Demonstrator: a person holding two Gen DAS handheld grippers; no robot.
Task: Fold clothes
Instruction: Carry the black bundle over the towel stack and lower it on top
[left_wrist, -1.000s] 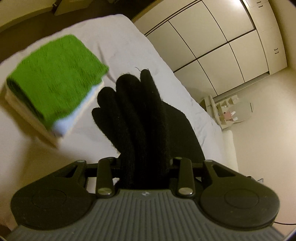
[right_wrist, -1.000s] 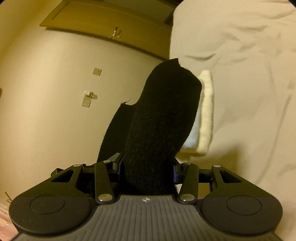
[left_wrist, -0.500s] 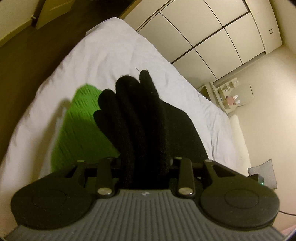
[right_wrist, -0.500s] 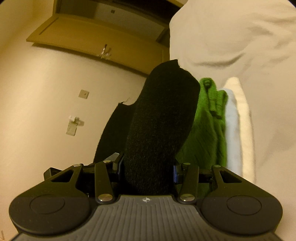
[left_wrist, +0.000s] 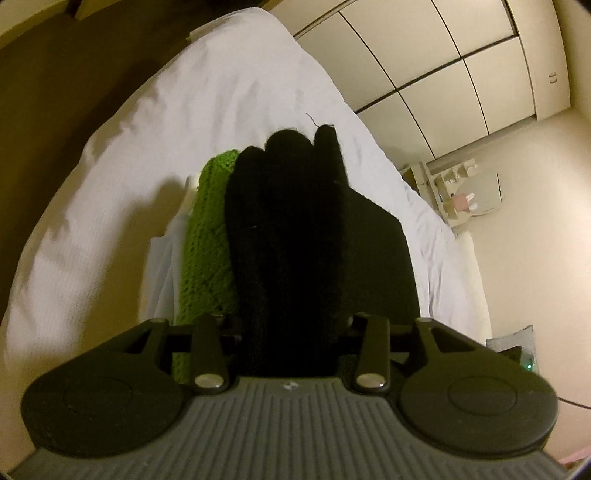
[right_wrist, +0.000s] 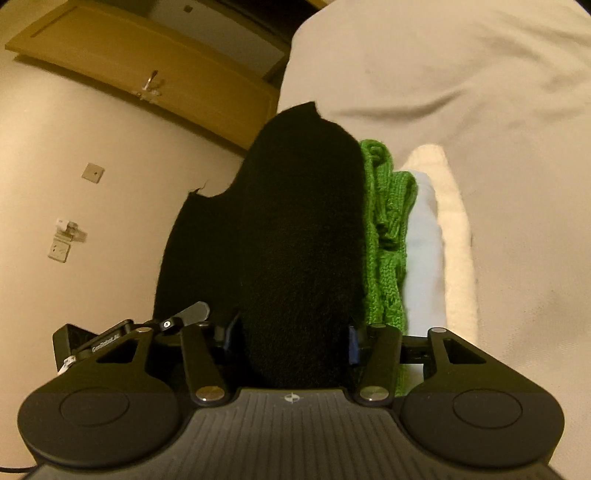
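Note:
A folded black knit garment (left_wrist: 288, 192) fills the gap of my left gripper (left_wrist: 291, 288), whose jaws are opening; the cloth hides the fingertips. Its other end (right_wrist: 303, 177) sits between the jaws of my right gripper (right_wrist: 291, 295), which are also opening, with the blue pads still against the cloth. The black garment lies over a stack on the white bed (left_wrist: 240, 92): a green knit piece (left_wrist: 208, 229) on top, a light blue one (left_wrist: 162, 266) under it. In the right wrist view the green knit (right_wrist: 384, 229), the light blue layer (right_wrist: 424, 229) and a cream towel (right_wrist: 454, 221) show beside it.
The bed (right_wrist: 461, 74) stretches away beyond the stack. Pale wardrobe doors (left_wrist: 461, 55) and a small white shelf unit (left_wrist: 454, 188) stand past the bed's right side. Dark floor (left_wrist: 55, 92) lies to the left. A wooden door (right_wrist: 147, 66) and a wall socket (right_wrist: 61, 247) are in the right view.
Both grippers have come down and across with the black garment, from beside the stack to over it. The green piece now lies close under the black cloth.

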